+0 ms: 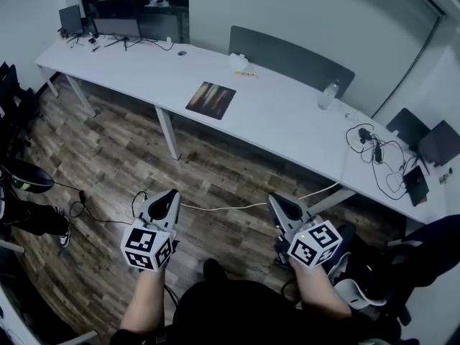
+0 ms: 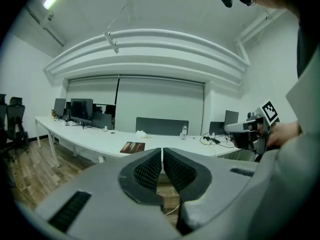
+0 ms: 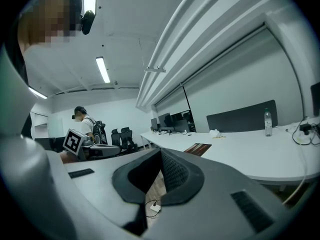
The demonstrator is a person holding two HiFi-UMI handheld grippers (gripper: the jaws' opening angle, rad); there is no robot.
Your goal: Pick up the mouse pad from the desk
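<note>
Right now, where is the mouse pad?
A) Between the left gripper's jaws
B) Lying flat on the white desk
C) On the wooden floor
B: the mouse pad lies flat on the white desk, near its front edge, with nothing holding it.

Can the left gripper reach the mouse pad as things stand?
Probably not yet: the left gripper, shut, hangs over the wood floor well short of the desk. Nothing covers the mouse pad, though.
</note>
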